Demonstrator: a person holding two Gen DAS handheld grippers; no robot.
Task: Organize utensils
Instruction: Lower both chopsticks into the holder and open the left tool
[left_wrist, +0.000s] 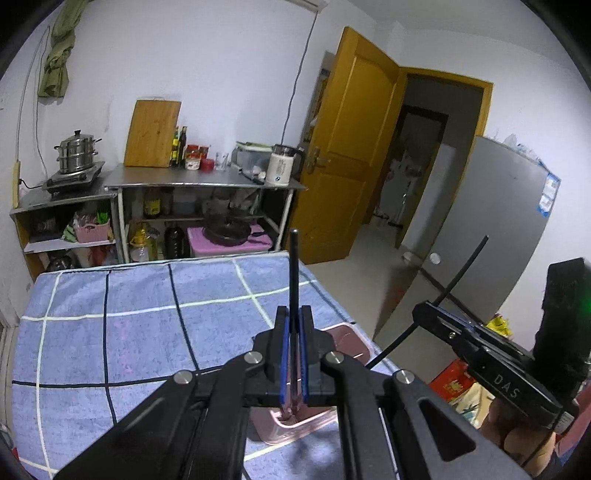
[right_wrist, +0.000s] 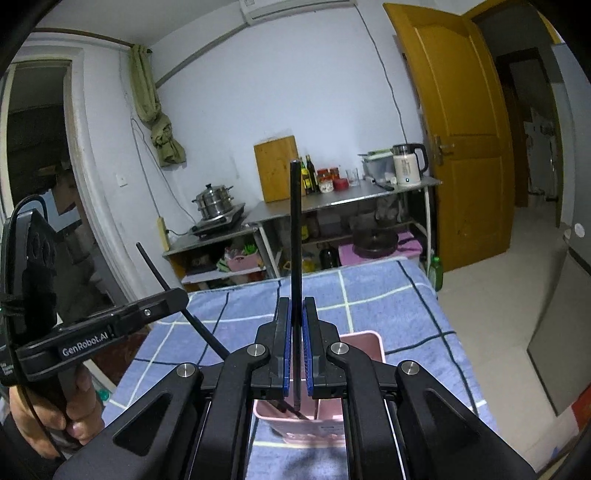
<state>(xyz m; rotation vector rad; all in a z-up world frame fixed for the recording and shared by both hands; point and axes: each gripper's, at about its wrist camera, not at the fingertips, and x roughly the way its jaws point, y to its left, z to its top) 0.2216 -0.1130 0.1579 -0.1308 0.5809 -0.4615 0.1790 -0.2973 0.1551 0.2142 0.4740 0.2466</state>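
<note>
My left gripper (left_wrist: 294, 325) is shut on a black chopstick (left_wrist: 294, 273) that stands upright, its lower end over a pink utensil holder (left_wrist: 351, 341) on the blue checked cloth (left_wrist: 129, 332). My right gripper (right_wrist: 295, 317) is shut on a second black chopstick (right_wrist: 294, 229), also upright, with its tip inside the pink holder (right_wrist: 364, 343). From the left wrist view the right gripper (left_wrist: 424, 308) is at the right with its chopstick (left_wrist: 461, 271) tilted. From the right wrist view the left gripper (right_wrist: 177, 295) is at the left with its chopstick (right_wrist: 155, 267) tilted.
The table edge (left_wrist: 332, 291) drops to the floor on the right. Behind stand a steel counter (left_wrist: 199, 179) with a cutting board, bottles, a kettle (left_wrist: 282, 164) and a steamer pot (left_wrist: 77, 151). A yellow door (left_wrist: 347, 147) and a grey fridge (left_wrist: 491, 236) are at the right.
</note>
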